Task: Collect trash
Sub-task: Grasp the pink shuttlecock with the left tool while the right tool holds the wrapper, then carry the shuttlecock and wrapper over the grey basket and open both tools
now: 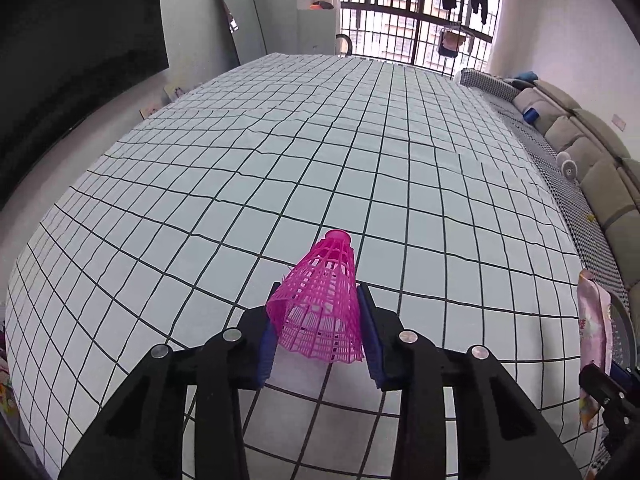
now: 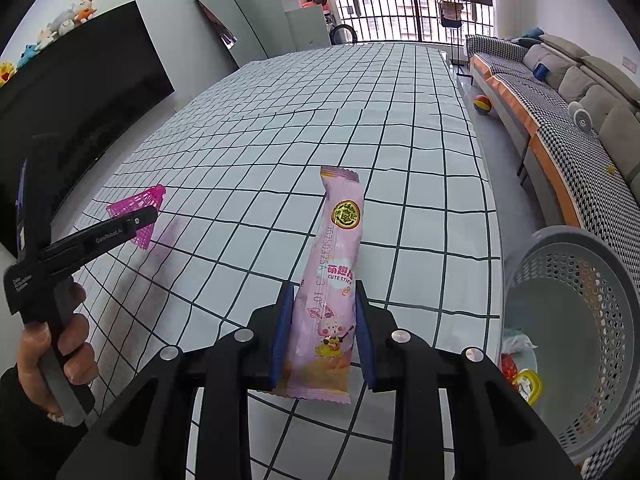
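Note:
My left gripper [image 1: 318, 300] is shut on a pink plastic shuttlecock [image 1: 320, 304], held above the checked tablecloth with its cap pointing away. The shuttlecock [image 2: 138, 212] and left gripper [image 2: 140, 220] also show at the left of the right wrist view. My right gripper [image 2: 322, 300] is shut on a long pink snack wrapper [image 2: 334, 280], held above the table. The wrapper [image 1: 594, 340] shows at the right edge of the left wrist view. A grey perforated trash basket [image 2: 580, 320] stands on the floor at the right, just off the table edge, with some scraps inside.
The table with the white black-grid cloth [image 2: 320, 120] fills the middle. A sofa [image 2: 580, 80] runs along the right, with a ball [image 2: 482, 105] on the floor. A large black TV [image 2: 80, 80] and a leaning mirror [image 2: 224, 20] stand at the left.

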